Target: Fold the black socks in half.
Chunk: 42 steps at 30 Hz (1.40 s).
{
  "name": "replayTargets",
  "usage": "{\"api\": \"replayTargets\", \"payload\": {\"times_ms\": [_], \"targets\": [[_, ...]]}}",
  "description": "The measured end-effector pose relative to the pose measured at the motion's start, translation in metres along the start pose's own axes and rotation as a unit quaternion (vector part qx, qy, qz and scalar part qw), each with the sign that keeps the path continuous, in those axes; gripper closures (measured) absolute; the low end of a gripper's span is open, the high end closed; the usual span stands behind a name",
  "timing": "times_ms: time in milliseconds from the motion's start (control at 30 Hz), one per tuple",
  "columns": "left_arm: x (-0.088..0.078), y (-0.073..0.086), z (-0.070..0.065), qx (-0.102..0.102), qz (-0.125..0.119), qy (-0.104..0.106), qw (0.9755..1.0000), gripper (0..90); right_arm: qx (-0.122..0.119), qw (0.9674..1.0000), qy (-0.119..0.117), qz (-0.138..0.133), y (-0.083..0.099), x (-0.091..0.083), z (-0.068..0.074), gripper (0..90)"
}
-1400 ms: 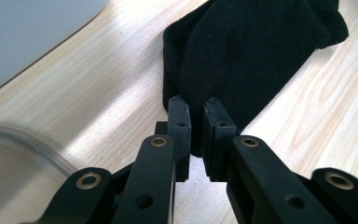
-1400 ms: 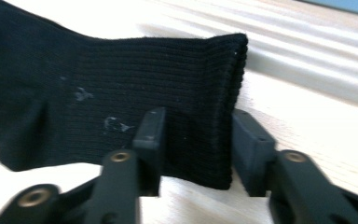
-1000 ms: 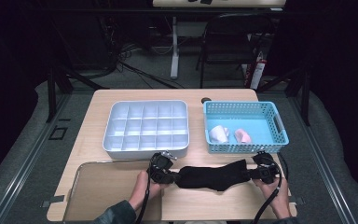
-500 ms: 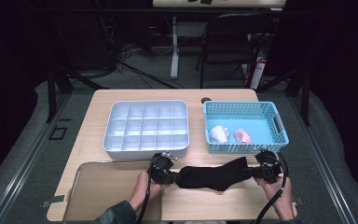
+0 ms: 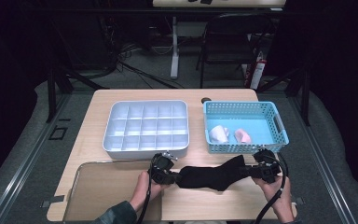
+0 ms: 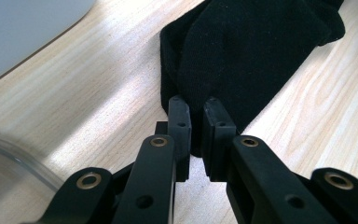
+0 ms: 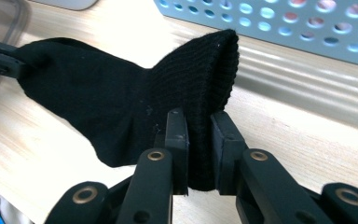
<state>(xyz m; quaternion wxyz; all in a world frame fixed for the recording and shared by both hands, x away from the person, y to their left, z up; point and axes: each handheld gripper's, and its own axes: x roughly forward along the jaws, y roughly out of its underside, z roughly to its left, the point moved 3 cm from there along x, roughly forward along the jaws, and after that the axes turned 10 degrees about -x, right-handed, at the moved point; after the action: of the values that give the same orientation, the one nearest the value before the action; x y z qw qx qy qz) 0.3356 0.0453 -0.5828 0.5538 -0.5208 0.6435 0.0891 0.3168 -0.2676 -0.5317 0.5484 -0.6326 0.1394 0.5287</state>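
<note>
Fingers first: my left gripper has its pads pinched narrow on one end of the black sock, and over at 3 o'clock my right gripper is clamped the same way on the ribbed cuff end. So both grips are on, and the sock is strung between them along the near edge of the table, roughly at 6 o'clock from the two containers.

Going left to right across the rest: the clear tray sits at about 7 o'clock with nothing in it that I can see, the white divided organizer at 11 o'clock looks bare in every cell, and the blue basket at 1 o'clock has a white bundle and a pink one lying in it.

My read: picking up and stretching is done, folding or rolling isn't, and nothing's been filed away yet. Early days, I'd say.
</note>
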Motion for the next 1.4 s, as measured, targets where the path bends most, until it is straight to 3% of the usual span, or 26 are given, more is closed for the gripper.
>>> {"api": "replayTargets", "payload": {"times_ms": [267,667,1000,1267,1400], "targets": [[0.000,0.000,0.000,-0.001,-0.002,0.004,1.0000,83.5,-0.017,0.9998,-0.008,-0.004,-0.006,-0.003,0.013,79.3],[0.001,0.000,-0.002,-0.006,-0.006,0.009,0.9999,83.5,-0.047,0.9981,-0.039,-0.013,-0.023,0.001,0.041,78.9],[0.001,0.000,-0.002,-0.006,-0.008,0.010,0.9999,83.5,-0.081,0.9947,-0.061,0.018,-0.039,0.024,0.073,78.5],[0.002,0.000,-0.002,-0.008,-0.008,0.011,0.9999,83.5,-0.090,0.9933,-0.062,0.036,-0.045,0.048,0.091,78.3],[0.001,0.000,-0.001,-0.009,-0.008,0.010,0.9999,83.4,-0.110,0.9906,-0.059,0.057,-0.044,0.059,0.098,78.2]]}}
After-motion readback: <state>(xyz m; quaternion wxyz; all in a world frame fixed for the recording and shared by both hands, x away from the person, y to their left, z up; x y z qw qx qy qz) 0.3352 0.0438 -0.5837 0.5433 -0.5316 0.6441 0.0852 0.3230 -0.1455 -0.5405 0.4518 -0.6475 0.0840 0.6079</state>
